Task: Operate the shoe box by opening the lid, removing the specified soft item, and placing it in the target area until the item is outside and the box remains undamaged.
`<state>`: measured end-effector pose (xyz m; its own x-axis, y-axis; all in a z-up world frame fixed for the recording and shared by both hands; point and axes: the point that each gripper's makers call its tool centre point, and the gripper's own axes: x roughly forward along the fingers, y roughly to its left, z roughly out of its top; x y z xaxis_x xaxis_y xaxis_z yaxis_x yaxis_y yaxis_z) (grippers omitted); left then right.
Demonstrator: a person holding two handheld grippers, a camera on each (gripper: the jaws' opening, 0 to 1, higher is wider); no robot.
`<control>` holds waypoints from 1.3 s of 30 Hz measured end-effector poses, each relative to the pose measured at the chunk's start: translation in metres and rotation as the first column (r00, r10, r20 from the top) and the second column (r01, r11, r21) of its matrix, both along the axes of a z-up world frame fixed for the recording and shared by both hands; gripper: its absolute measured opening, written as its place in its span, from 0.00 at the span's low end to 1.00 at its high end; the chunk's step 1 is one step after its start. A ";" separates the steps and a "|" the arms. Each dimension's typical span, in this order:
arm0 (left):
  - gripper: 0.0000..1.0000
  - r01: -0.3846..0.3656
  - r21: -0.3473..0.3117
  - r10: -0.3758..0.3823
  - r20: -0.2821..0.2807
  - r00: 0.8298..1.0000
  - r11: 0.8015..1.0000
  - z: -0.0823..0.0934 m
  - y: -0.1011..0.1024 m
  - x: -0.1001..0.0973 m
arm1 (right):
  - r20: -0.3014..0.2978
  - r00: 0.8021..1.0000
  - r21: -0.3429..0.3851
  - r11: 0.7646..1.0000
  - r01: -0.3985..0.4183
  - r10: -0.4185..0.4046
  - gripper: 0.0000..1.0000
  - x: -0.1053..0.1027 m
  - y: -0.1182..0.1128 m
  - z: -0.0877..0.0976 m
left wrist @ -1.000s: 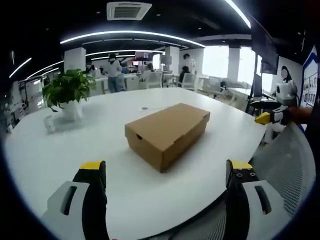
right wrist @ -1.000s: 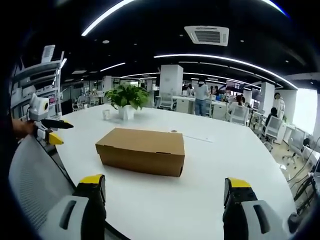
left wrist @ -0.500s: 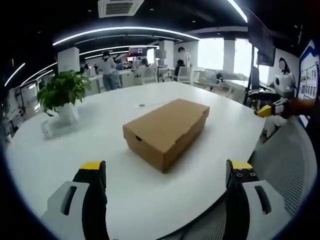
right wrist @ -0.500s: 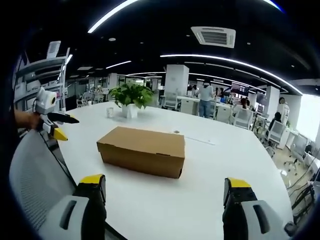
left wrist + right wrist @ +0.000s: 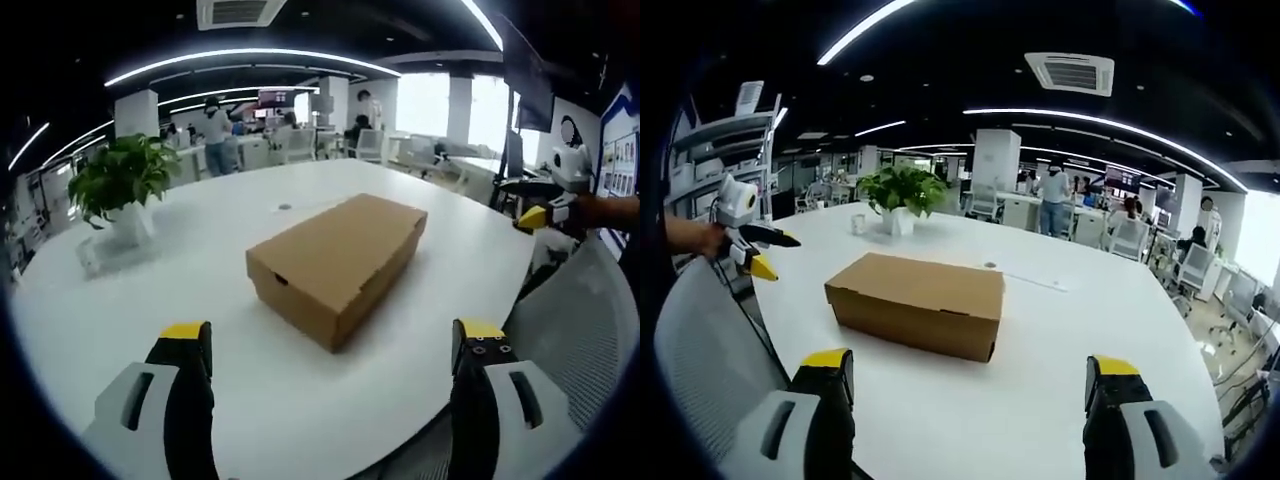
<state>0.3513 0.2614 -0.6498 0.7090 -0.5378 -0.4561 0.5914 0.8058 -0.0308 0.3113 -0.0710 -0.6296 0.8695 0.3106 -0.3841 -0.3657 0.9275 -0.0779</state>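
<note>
A closed brown cardboard shoe box [image 5: 338, 262] lies on the round white table [image 5: 200, 330]; in the right gripper view the shoe box [image 5: 915, 303] sits left of centre with its lid down. My left gripper [image 5: 332, 345] is open, its jaws wide apart short of the box, with nothing between them. My right gripper [image 5: 970, 378] is also open and holds nothing. The left gripper [image 5: 752, 250] appears at the left edge of the right gripper view, held by a hand. At the right edge of the left gripper view is the right gripper [image 5: 545, 205]. The box's contents are hidden.
A potted green plant [image 5: 118, 185] stands at the table's far left, with a small cup [image 5: 857, 225] beside it. A grey mesh chair back [image 5: 710, 370] is near the table's edge. A small dark mark [image 5: 286, 207] lies beyond the box. People and desks fill the office behind.
Both views have shifted slightly; the box looms a little larger in the left gripper view. The box itself has not moved and stays closed. Both grippers remain open.
</note>
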 end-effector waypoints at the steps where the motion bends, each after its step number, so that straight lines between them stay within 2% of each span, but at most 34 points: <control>1: 0.99 0.001 -0.002 -0.001 0.000 1.000 1.000 0.000 0.000 0.001 | -0.001 1.000 -0.001 1.000 -0.001 0.001 0.96 0.001 0.000 0.000; 17: 0.99 0.001 0.010 -0.001 -0.027 1.000 1.000 -0.018 0.000 0.014 | 0.001 0.999 -0.011 0.999 -0.051 0.051 0.94 0.016 0.003 -0.010; 22: 0.98 -0.005 0.014 0.006 -0.015 1.000 1.000 -0.019 0.000 0.018 | -0.007 0.998 -0.006 0.998 -0.066 0.066 0.93 0.021 0.004 -0.018; 28: 0.98 0.012 0.020 -0.011 -0.035 0.999 1.000 -0.027 -0.006 0.023 | -0.013 0.997 -0.008 0.997 -0.075 0.075 0.93 0.028 0.003 -0.022; 39: 0.98 0.041 0.020 -0.041 -0.034 0.999 0.999 -0.023 -0.022 0.037 | -0.037 0.993 -0.026 0.993 -0.116 0.115 0.92 0.042 0.002 -0.033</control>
<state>0.3879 0.2395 -0.6733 0.6705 -0.5561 -0.4911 0.6228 0.7816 -0.0347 0.3530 -0.0686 -0.6630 0.8140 0.3972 -0.4239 -0.4737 0.8762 -0.0885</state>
